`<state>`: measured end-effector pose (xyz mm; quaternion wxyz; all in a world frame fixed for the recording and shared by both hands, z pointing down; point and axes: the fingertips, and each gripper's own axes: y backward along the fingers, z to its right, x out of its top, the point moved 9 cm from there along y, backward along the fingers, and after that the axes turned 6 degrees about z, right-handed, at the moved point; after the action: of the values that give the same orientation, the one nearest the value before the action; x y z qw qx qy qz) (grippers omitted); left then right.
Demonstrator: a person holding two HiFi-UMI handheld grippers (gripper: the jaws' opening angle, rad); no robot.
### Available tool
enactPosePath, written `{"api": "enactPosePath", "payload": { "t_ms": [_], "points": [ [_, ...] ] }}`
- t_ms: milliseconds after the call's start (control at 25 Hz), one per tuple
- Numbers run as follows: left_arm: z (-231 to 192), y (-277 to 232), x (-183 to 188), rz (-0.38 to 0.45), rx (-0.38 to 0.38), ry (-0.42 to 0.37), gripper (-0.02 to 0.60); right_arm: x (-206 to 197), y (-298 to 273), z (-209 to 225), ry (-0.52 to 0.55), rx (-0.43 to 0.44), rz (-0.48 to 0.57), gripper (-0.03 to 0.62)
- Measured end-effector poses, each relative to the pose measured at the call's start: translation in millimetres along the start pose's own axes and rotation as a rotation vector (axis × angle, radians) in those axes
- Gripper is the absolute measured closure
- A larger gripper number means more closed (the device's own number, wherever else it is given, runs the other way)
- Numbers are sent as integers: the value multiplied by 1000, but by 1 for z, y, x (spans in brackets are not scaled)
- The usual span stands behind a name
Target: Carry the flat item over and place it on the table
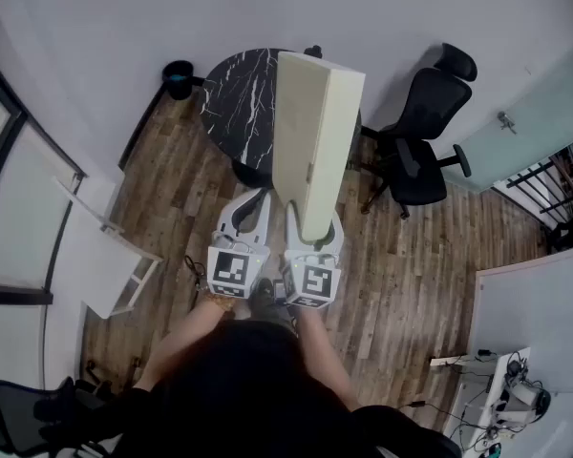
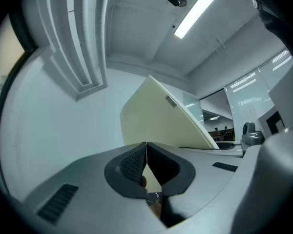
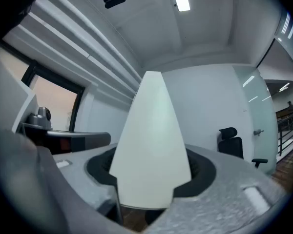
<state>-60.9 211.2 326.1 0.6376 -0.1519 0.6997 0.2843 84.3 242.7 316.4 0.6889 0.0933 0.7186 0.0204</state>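
The flat item (image 1: pixel 315 132) is a thick cream slab standing on edge. My right gripper (image 1: pixel 312 229) is shut on its lower end, and the slab reaches out over the near edge of the round black marble table (image 1: pixel 231 103). In the right gripper view the slab (image 3: pixel 151 135) fills the gap between the dark pads (image 3: pixel 100 172). My left gripper (image 1: pixel 252 208) hangs just left of the slab, shut and holding nothing. In the left gripper view its gripper (image 2: pixel 146 147) has its pads pressed together, and the slab (image 2: pixel 156 121) rises beyond them to the right.
A black office chair (image 1: pixel 425 132) stands right of the table and a small black bin (image 1: pixel 179 76) to its left. A white shelf unit (image 1: pixel 105 256) sits by the left wall. A glass door (image 1: pixel 530 113) is at the right, and a cluttered desk (image 1: pixel 501 399) at lower right. The floor is wood planks.
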Motion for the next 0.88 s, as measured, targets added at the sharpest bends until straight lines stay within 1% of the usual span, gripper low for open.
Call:
{"api": "enactPosePath", "payload": {
  "t_ms": [120,240,400,560,720,880],
  "points": [
    [-10,5,-6,-4,-5,8,579,-6,2,-11,-53,5,23,324],
    [-13,16,-10,-3,-29,8,580,-14,12,-21,-84,1,48,324],
    [-20,28,-9,3,-55,-9,580,-14,21,-37,-56,-31,67,324],
    [-31,36,-13,-5,-70,-6,578,-13,23,-53,-31,-46,84,324],
    [-28,36,-14,-18,-116,-26,580,-13,22,-54,-10,-45,75,324],
    [-40,28,-18,-8,-108,-9,580,-18,10,-58,2,-47,66,324]
  ]
}}
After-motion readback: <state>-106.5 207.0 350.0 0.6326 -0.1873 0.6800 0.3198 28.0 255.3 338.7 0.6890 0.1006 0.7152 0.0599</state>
